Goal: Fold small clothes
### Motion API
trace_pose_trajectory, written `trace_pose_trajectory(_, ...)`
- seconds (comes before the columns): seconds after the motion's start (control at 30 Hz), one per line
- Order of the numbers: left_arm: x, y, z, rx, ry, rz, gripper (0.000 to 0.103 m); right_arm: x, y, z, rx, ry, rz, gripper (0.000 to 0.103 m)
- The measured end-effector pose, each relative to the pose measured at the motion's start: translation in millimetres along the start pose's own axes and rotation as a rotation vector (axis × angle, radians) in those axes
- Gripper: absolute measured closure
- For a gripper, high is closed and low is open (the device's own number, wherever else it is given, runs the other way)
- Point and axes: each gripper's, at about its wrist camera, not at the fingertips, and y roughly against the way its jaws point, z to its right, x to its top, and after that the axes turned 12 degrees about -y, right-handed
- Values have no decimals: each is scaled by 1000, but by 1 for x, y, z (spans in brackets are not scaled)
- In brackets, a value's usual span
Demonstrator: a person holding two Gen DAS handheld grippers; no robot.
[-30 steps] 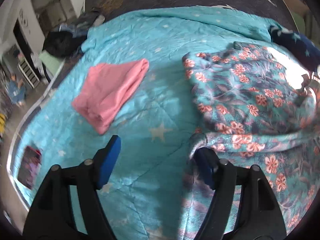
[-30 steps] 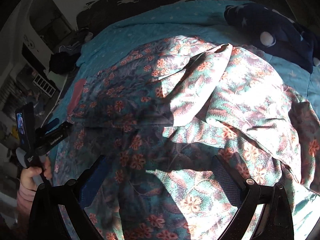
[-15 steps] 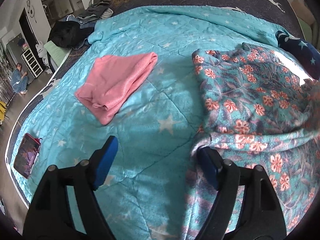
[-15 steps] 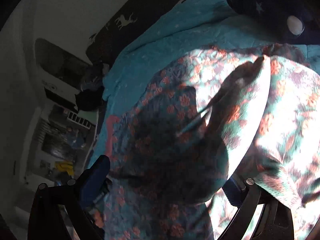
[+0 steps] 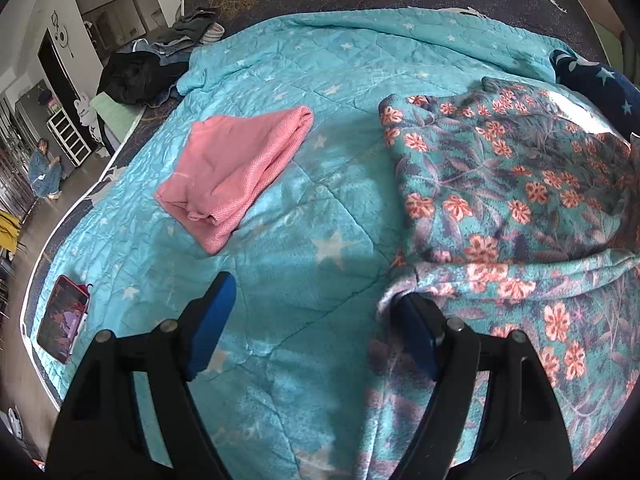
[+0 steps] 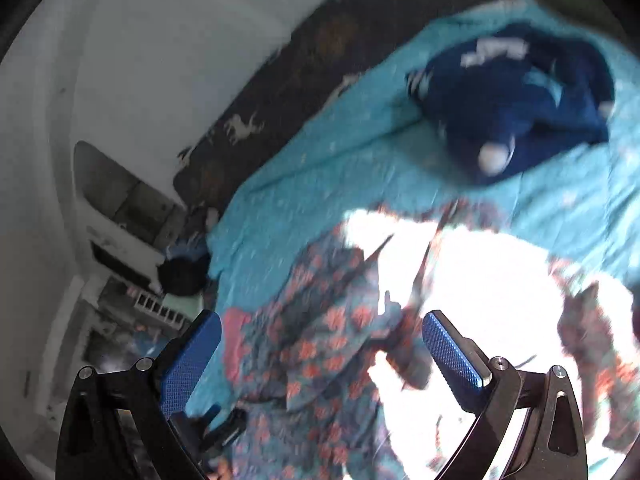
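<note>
The left gripper (image 5: 312,320) is held angled downward with jaws spread wide and nothing clamped; the right gripper (image 6: 320,344) is seen tilted, its jaws just narrowed slightly, still apart

White walls (image 5: 24,32), dark doorway (image 5: 56,68), white shelf rack (image 5: 68,136), wooden floor (image 5: 12,304).
</note>
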Motion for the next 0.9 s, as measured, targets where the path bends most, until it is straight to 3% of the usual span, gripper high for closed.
trace_pose_trajectory(0.07, 0, 0, 1, 7, -5, -1, 24, -12, -35, 6, 20, -63, -125, 12)
trace_pose_trajectory(0.13, 1, 0, 2, 14, -12, -2, 24, -16, -65, 12, 6, -136, -155, 12)
trace_pose_trajectory(0.23, 1, 0, 2, 14, -14, -5, 24, 5, -77, 16, -8, -251, -80, 12)
trace_pose_trajectory(0.33, 1, -2, 1, 1, -7, -8, 24, 27, -90, 37, 26, -464, -23, 12)
trace_pose_trajectory(0.4, 1, -2, 0, -6, -2, -10, 24, 36, -90, 46, 66, -575, 6, 32)
trace_pose_trajectory(0.43, 0, -2, -1, -8, -1, -10, 24, 39, -87, 44, 48, -555, 28, 69)
trace_pose_trajectory(0.47, 1, -3, -1, -9, 1, -10, 24, 44, -80, 37, 10, -500, 68, 98)
trace_pose_trajectory(0.57, 0, -3, -2, -16, 5, -9, 24, 40, -46, 12, -61, -333, 217, 99)
trace_pose_trajectory(0.7, 0, -2, -1, -19, 5, -5, 24, 20, 1, -13, -112, -125, 317, 99)
trace_pose_trajectory(0.8, 0, -2, -2, -20, 7, -2, 24, -7, 23, -17, -217, 38, 310, 98)
trace_pose_trajectory(0.9, 0, 0, -2, -21, 9, -3, 24, -29, 28, 8, -329, 63, 232, 98)
